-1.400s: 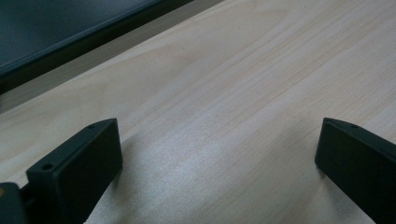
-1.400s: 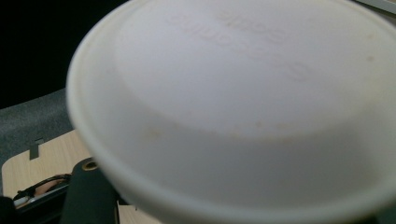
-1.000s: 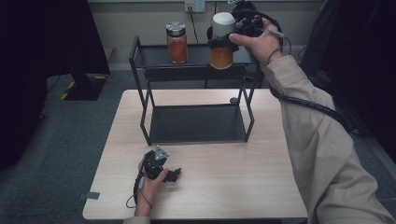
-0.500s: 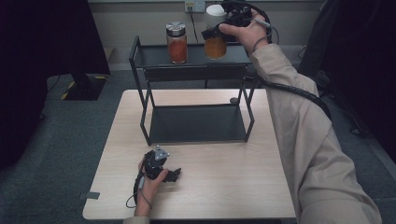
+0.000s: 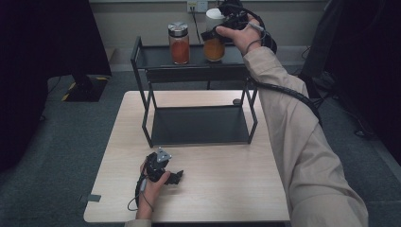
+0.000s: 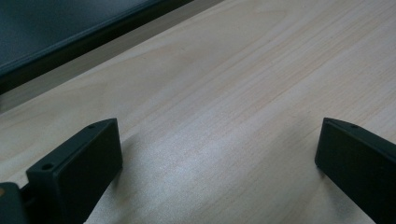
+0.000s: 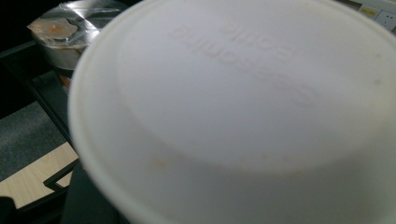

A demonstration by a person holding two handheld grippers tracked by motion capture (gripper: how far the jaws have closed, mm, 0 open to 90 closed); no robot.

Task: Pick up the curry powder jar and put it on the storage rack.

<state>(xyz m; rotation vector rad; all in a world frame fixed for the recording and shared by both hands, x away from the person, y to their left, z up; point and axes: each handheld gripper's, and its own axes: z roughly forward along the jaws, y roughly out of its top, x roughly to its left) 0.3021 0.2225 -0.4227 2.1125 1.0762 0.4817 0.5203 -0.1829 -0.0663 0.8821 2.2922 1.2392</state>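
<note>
Two jars stand close together at the top centre of the high view: a steel-lidded jar (image 5: 178,42) on the rack (image 5: 142,56) top, and just right of it the white-lidded jar (image 5: 214,40) I hold. Since the earlier frames my right tool (image 5: 222,28) has carried that jar leftward and lower, toward its neighbour. The tool is clamped on the jar near its lid, which looms white in the right gripper view (image 7: 243,107). My left tool (image 5: 172,177) rests on the table (image 5: 227,189) at lower left, jaws apart, holding nothing.
</note>
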